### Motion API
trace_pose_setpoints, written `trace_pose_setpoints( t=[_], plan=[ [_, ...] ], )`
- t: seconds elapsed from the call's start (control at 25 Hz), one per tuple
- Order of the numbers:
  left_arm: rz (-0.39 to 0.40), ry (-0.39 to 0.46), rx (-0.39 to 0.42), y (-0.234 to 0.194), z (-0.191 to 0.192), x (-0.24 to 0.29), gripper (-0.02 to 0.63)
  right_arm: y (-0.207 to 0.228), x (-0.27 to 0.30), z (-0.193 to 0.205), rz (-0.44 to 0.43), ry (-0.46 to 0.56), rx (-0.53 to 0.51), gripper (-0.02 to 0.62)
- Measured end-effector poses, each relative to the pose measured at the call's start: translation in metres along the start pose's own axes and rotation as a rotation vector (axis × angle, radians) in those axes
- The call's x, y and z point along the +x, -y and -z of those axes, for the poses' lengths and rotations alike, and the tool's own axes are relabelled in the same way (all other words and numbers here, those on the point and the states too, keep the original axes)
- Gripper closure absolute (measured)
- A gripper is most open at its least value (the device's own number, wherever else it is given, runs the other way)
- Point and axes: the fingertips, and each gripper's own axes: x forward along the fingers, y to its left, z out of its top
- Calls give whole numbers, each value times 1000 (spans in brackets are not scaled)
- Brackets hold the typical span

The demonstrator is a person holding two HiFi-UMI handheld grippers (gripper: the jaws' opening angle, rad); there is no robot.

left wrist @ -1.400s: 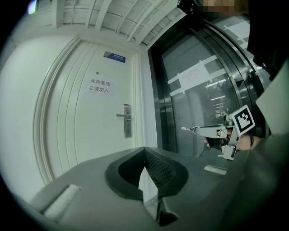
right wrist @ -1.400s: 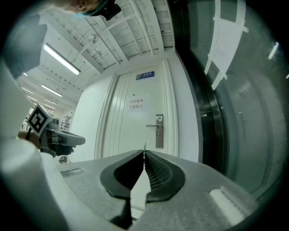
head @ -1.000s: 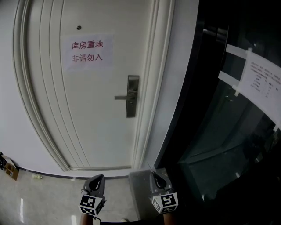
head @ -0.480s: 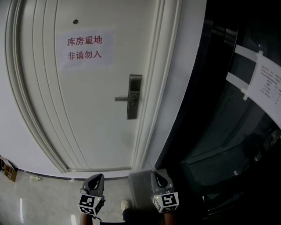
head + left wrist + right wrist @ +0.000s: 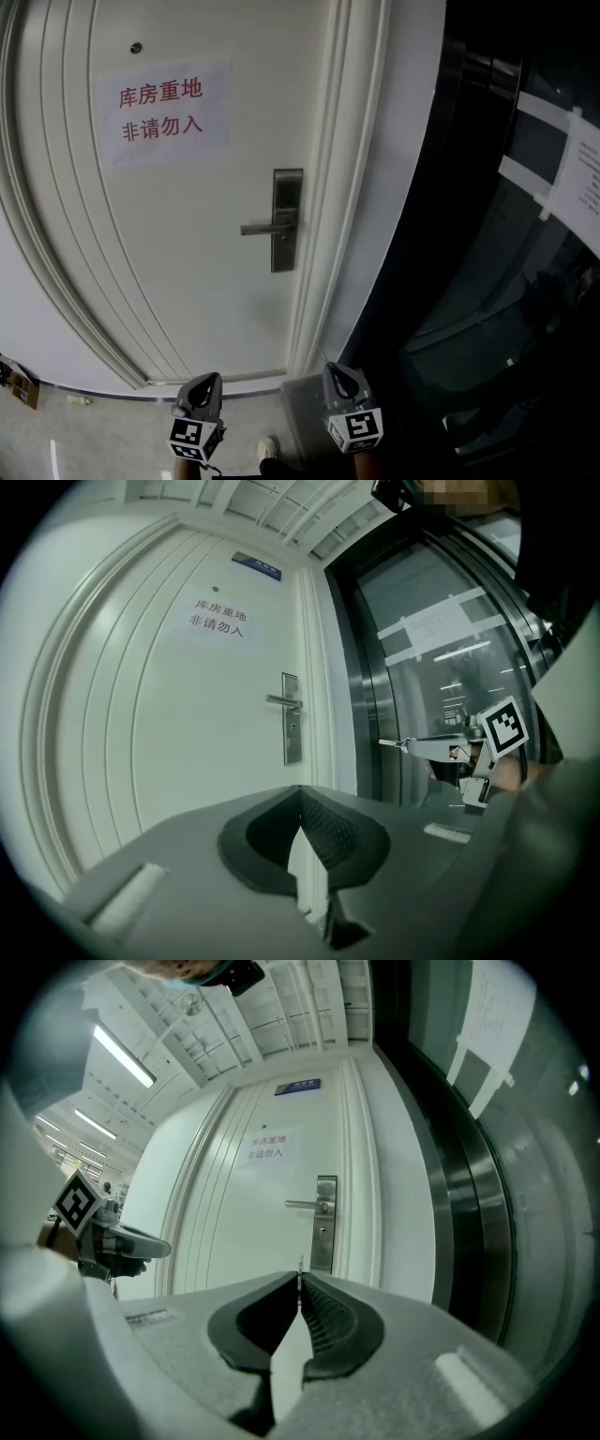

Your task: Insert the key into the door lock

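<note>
**Key pinched in the right gripper, lock well ahead of it**

Both grippers are held side by side, apart from each other, pointing level at a white door [image 5: 187,244].

The right gripper [image 5: 299,1279] has its jaws pressed together on the key [image 5: 394,743]. Only a thin metal blade pokes out beyond the jaw tips, aimed at the door. The left gripper [image 5: 300,794] is pressed together too, with nothing between its pads.

Ahead of the two grippers, and higher than their tips, a steel lock plate [image 5: 287,220] sits near the door's right edge. Its lever handle [image 5: 262,228] sticks out toward the left gripper's side. A small dark keyhole [image 5: 320,1232] shows in the plate just under the lever. The key is well apart from it and not yet in the lock.

Higher up, ahead of the left gripper, a paper sign [image 5: 161,111] with red characters is stuck to the door. To the right of the right gripper runs a dark glass wall [image 5: 506,281]. Far out to the left of the left gripper, a small brown carton-like thing [image 5: 21,382] lies on the floor by the wall. It is too small to tell what it holds.
</note>
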Motion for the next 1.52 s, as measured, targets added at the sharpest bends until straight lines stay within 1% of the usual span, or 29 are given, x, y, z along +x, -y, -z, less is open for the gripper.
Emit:
trace_pose_setpoints(
  t=[0.4, 0.52, 0.64, 0.76, 0.84, 1.04, 1.24, 1.4, 1.52],
  plan=[
    [-1, -12, 4, -54, -2, 62, 604, 24, 74, 3, 41, 7, -54, 584],
    [3, -13, -3, -64, -1, 79, 604, 34, 90, -2, 54, 22, -98, 584],
    [8, -18, -11, -74, 0, 92, 604, 39, 105, -17, 62, 33, -204, 584],
    [14, -22, -20, -83, 1, 102, 604, 38, 118, -38, 60, 1, -355, 584],
    [17, -23, -22, -87, 2, 110, 604, 39, 125, -49, 61, -9, -437, 584],
    [22, -16, -23, -97, 0, 128, 604, 44, 141, -67, 68, -1, -569, 584],
    [23, -12, -19, -103, -1, 140, 604, 41, 155, -75, 53, 13, -687, 584],
    [21, -9, -16, -105, -3, 146, 604, 36, 170, -81, 50, 22, -837, 584],
    [11, -10, -18, -109, -2, 147, 604, 34, 179, -77, 51, 6, -925, 584]
  ],
)
